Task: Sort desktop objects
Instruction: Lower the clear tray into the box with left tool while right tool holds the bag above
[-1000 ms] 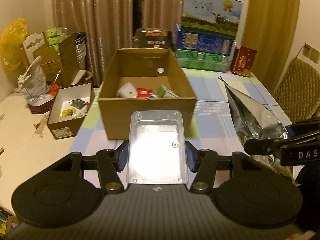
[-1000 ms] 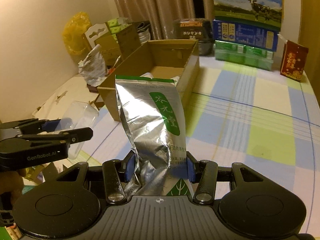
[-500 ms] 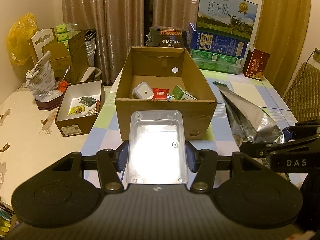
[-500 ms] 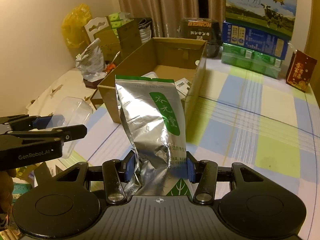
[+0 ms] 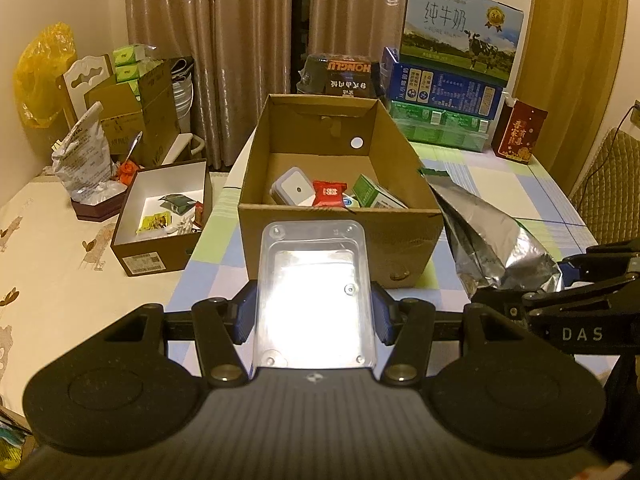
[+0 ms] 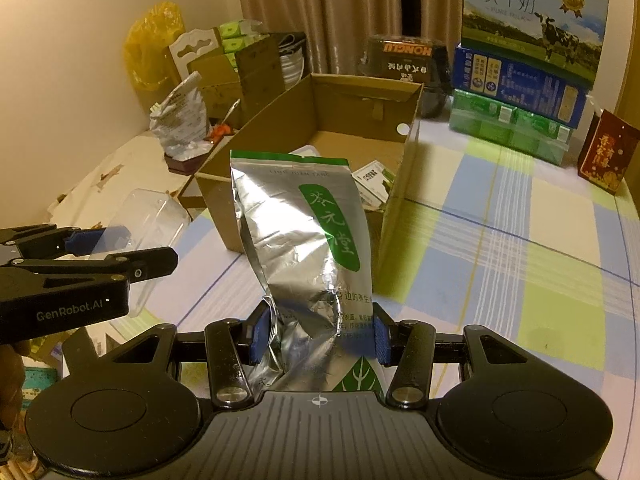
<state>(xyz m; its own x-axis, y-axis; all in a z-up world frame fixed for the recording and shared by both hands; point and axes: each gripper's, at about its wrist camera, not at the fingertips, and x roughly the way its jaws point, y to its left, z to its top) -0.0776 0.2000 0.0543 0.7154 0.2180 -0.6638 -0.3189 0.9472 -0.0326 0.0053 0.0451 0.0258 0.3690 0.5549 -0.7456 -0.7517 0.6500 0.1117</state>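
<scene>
Your left gripper (image 5: 314, 314) clamps a clear plastic tray (image 5: 316, 292); your right gripper (image 6: 318, 336) clamps a foil tea pouch (image 6: 304, 248), long axis upright. The open cardboard box (image 5: 340, 224) lies straight ahead, seemingly nearer your left.

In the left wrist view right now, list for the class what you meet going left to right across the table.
Yellow plastic bag → small white-lined box → clear plastic container held in the left gripper → silver foil pouch → red gift box.
</scene>
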